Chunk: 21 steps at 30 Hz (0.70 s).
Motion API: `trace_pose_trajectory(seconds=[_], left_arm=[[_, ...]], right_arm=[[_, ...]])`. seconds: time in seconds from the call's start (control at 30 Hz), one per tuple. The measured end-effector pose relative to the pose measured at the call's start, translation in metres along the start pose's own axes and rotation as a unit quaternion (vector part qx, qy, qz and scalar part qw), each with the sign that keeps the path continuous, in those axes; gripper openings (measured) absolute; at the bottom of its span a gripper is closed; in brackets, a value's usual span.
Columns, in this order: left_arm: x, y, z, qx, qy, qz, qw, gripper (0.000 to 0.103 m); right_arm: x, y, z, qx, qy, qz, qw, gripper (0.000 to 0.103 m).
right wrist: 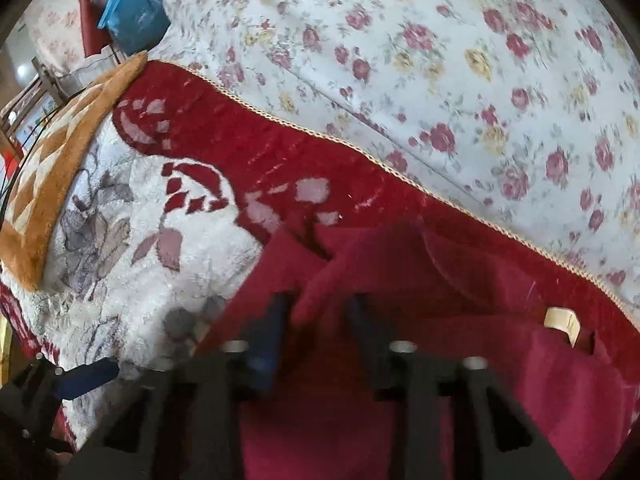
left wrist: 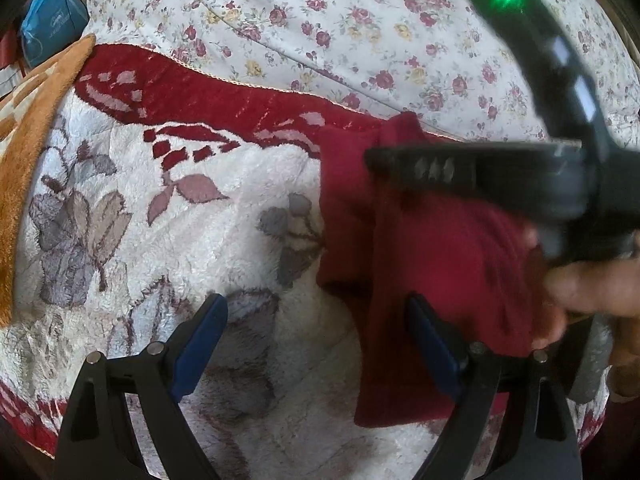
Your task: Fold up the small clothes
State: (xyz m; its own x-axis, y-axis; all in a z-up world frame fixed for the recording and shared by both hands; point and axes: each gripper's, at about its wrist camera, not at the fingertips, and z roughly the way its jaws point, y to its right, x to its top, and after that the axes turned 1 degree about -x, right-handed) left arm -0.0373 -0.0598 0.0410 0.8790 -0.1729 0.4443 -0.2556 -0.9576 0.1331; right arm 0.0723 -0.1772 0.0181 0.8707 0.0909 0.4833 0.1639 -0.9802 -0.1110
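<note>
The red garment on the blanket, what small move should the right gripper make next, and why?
Probably carry the pinched fold across the red garment. The right gripper looks closed on a raised ridge of cloth, the left gripper is open and holds nothing, and the garment lies only partly folded on the fleece blanket.

Your left gripper (left wrist: 316, 344) hangs wide open, pointing steeply down; your right gripper (right wrist: 320, 320) is clamped, its hand (left wrist: 580, 288) wrapping the handle.
</note>
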Motion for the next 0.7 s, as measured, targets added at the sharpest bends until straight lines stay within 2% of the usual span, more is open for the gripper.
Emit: trace_pose_trajectory(seconds=[0.1,0.2,0.23,0.3,0.33,0.37,0.43,0.63,0.7], left_arm=[[0.002,-0.003,-0.001,-0.004,0.004,-0.008,0.9999,0.090],[0.004,-0.006,0.001,-0.007,0.000,-0.015,0.9999,0.090],[0.004,-0.006,0.002,-0.009,-0.001,-0.017,0.9998,0.090],[0.005,-0.005,0.002,-0.012,-0.002,-0.017,0.9998,0.090],[0.004,-0.004,0.002,-0.013,-0.002,-0.017,0.9998,0.090],[0.004,-0.004,0.003,-0.012,-0.002,-0.016,0.9998,0.090],[0.004,-0.005,0.004,-0.014,-0.005,-0.017,0.9997,0.090],[0.006,-0.009,0.011,-0.023,-0.010,-0.036,0.9990,0.094],[0.007,-0.007,0.011,-0.021,-0.008,-0.035,0.9991,0.094]], right_arm=[[0.010,0.002,0.000,0.011,0.005,0.005,1.000,0.010],[0.006,0.010,0.028,0.023,-0.032,0.026,0.999,0.010],[0.005,0.009,0.027,0.026,-0.026,0.025,0.999,0.010],[0.004,0.013,0.015,0.050,-0.013,0.037,0.998,0.018],[0.005,0.020,0.008,0.072,-0.010,0.057,0.996,0.032],[0.005,0.024,0.004,0.087,-0.010,0.070,0.994,0.053],[0.004,0.033,-0.007,0.096,-0.005,0.085,0.992,0.062],[-0.011,0.049,-0.014,0.070,-0.001,0.097,0.993,0.063],[-0.013,0.045,-0.013,0.055,0.002,0.081,0.995,0.062]])
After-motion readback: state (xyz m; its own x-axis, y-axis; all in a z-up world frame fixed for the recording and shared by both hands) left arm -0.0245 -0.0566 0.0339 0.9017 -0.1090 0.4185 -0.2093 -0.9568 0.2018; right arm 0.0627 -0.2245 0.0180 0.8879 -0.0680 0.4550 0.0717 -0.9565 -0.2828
